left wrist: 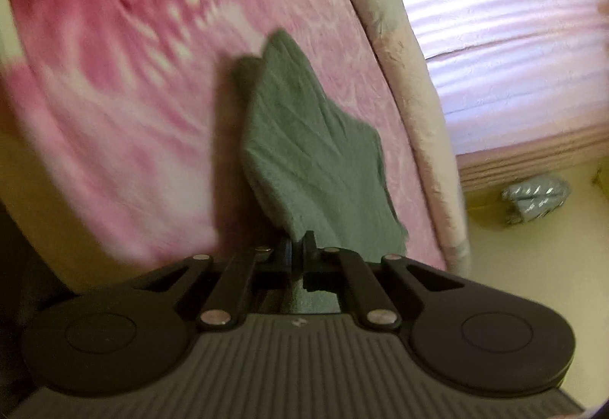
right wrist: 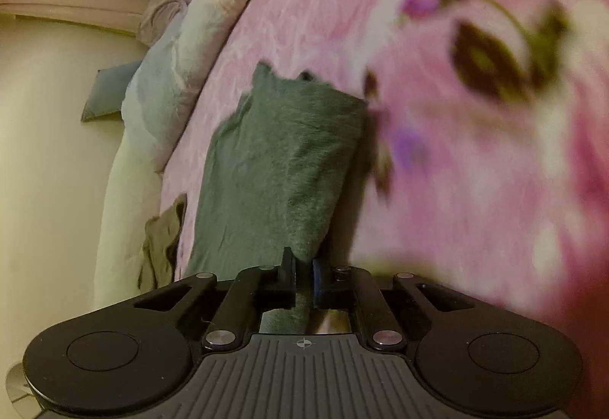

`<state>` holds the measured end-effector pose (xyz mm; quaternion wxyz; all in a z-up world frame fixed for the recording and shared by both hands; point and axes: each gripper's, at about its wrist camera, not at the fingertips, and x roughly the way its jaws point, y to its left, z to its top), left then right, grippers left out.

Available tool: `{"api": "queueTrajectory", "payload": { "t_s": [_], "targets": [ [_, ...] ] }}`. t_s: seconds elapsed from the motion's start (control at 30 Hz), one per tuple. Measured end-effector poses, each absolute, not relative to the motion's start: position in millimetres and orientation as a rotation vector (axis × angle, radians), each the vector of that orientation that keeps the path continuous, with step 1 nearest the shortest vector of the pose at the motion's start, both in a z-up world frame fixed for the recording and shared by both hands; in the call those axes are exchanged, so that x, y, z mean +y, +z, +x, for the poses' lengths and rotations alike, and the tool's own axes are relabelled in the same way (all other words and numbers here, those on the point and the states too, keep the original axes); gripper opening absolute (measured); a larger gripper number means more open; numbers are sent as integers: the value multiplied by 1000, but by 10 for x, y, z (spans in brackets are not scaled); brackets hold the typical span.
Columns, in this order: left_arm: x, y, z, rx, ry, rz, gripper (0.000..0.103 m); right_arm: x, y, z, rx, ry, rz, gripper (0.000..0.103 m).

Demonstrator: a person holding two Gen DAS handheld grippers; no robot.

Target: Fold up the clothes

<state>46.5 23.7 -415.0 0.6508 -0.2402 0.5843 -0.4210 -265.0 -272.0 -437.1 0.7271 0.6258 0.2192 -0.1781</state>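
Observation:
A dark green garment (left wrist: 312, 152) hangs lifted over a pink floral bed cover (left wrist: 125, 103). My left gripper (left wrist: 298, 247) is shut on its near edge, and the cloth runs between the closed fingers and away from the camera. In the right wrist view the same green garment (right wrist: 281, 160) stretches forward from my right gripper (right wrist: 303, 263), which is shut on another part of its edge. The cloth casts a shadow on the cover beneath it. Both views are blurred by motion.
The pink floral bed cover (right wrist: 475, 171) fills most of both views. A pale quilt edge (left wrist: 411, 106) borders the bed. Beyond it lie a yellowish floor (left wrist: 533, 266), a small grey cloth (left wrist: 533, 198), pink striped drapery (left wrist: 506, 38), and an olive cloth (right wrist: 163, 240).

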Motion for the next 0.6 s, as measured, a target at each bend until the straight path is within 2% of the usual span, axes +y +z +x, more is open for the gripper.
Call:
{"api": "queueTrajectory", "payload": {
  "t_s": [0.13, 0.17, 0.2, 0.23, 0.27, 0.3, 0.37, 0.53, 0.6],
  "targets": [
    [556, -4163, 626, 1336, -920, -511, 7, -2322, -4307, -2760, 607, -323, 1330, 7],
    [622, -4161, 664, 1323, -907, -519, 15, -2303, -4278, -2786, 632, -322, 1282, 8],
    [673, -4139, 712, 1300, -900, -529, 21, -2314, -4239, -2823, 646, -338, 1227, 14],
    [697, -4111, 757, 1275, -889, -536, 28, -2365, -4192, -2863, 644, -355, 1176, 23],
    [681, -4091, 792, 1255, -888, -538, 29, -2445, -4137, -2906, 629, -375, 1129, 50],
    [624, -4087, 834, 1244, -895, -537, 34, -2547, -4076, -2936, 610, -389, 1088, 69],
    [508, -4119, 893, 1242, -905, -533, 40, -2788, -3953, -2935, 575, -405, 1010, 72],
    [213, -4257, 1006, 1265, -924, -521, 40, -3392, -3941, -2513, 601, -312, 903, 72],
    [128, -4304, 1067, 1272, -937, -528, 36, -3551, -4051, -2354, 631, -232, 905, 72]
  ]
}}
